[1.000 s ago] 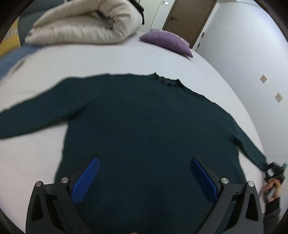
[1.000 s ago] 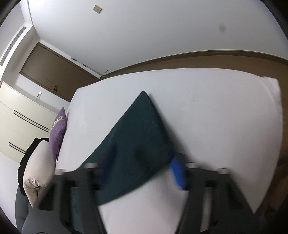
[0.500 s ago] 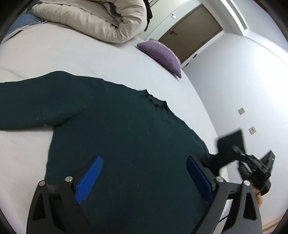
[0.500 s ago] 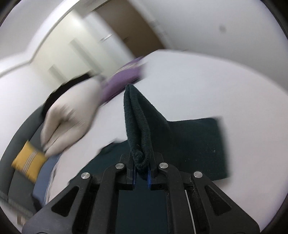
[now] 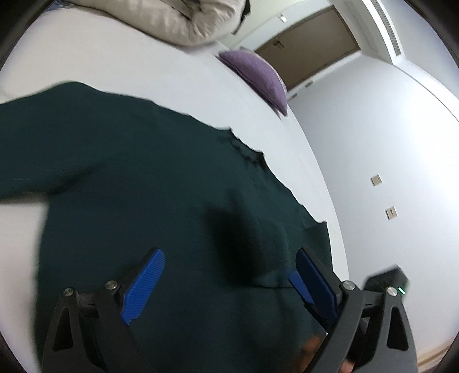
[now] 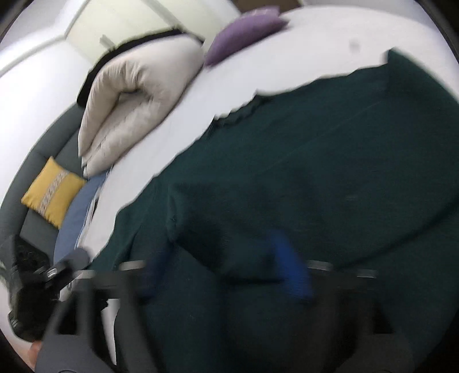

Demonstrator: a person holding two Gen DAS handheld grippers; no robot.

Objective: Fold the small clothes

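Observation:
A dark green sweater (image 5: pixel 129 178) lies flat on the white bed (image 5: pixel 114 66), collar toward the pillows. Its right sleeve (image 5: pixel 246 246) is folded over the body as a dark blurred flap. My left gripper (image 5: pixel 226 275) is open above the lower body of the sweater, blue pads wide apart. In the right wrist view the sweater (image 6: pixel 330 160) fills the frame. My right gripper (image 6: pixel 226 272) is blurred; its blue pads stand apart with the sleeve end lying between them.
A rolled cream duvet (image 5: pixel 183 20) and a purple pillow (image 5: pixel 258 77) lie at the head of the bed. A yellow cushion (image 6: pixel 53 190) and blue cloth (image 6: pixel 77 212) sit at the far side. White wall and a brown door (image 5: pixel 309 57) lie to the right.
My right gripper carried the sleeve cuff across onto the sweater's body and its jaws have come apart. My left gripper stayed open and drifted closer over the sweater.

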